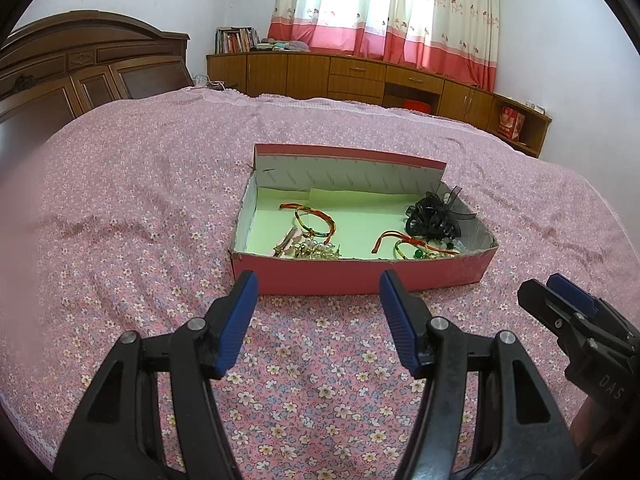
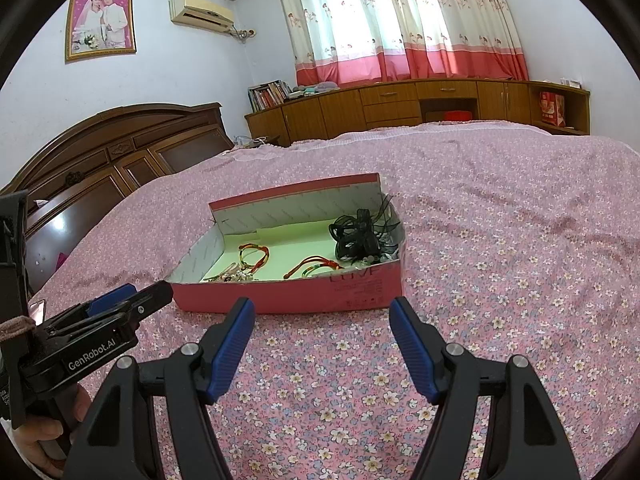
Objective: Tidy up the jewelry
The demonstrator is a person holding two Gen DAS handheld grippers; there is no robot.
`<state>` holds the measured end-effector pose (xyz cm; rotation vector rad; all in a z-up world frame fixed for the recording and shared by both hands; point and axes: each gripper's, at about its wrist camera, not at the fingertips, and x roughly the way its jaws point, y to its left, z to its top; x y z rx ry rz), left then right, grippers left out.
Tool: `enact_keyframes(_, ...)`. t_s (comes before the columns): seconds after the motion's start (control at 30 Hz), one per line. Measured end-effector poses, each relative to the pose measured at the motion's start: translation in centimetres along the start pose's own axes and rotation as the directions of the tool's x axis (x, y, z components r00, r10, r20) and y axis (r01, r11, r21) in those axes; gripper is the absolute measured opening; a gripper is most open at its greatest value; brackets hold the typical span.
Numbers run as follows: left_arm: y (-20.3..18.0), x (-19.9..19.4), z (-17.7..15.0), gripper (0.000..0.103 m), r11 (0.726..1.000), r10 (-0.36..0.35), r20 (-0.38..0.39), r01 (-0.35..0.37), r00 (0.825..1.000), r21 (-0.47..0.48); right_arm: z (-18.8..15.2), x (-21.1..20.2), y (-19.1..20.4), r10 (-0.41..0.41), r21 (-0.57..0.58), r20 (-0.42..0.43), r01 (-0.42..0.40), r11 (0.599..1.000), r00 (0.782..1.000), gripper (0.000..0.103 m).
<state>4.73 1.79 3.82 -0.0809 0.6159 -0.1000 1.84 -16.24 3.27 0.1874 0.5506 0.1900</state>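
Observation:
A pink cardboard box (image 1: 360, 276) with a pale green floor lies open on the bed, also in the right wrist view (image 2: 320, 296). Inside are a red and green string bracelet (image 1: 316, 220) at the left, a second one (image 1: 412, 246) at the right, a black mesh hair clip (image 1: 434, 216), and a heap of small metal pieces (image 1: 312, 250) at the front left. My left gripper (image 1: 318, 280) is open and empty, just short of the box's front wall. My right gripper (image 2: 322, 308) is open and empty, also in front of the box.
The box sits on a bed with a pink flowered cover (image 1: 140, 208). A dark wooden headboard (image 1: 80, 76) stands at the left. Low wooden cabinets (image 1: 360, 76) with books run under a curtained window behind the bed. The right gripper's tip (image 1: 560, 296) shows at the left wrist view's right edge.

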Motion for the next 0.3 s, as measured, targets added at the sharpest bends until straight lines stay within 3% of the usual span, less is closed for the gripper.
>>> enact_keyframes(0.3, 0.00, 0.30, -0.25, 0.055, 1.000, 0.003, -0.008, -0.003, 1.000, 0.003, -0.68, 0.04, 0.20, 0.000, 0.003, -0.003, 0.000, 1.000, 1.000, 0.072)
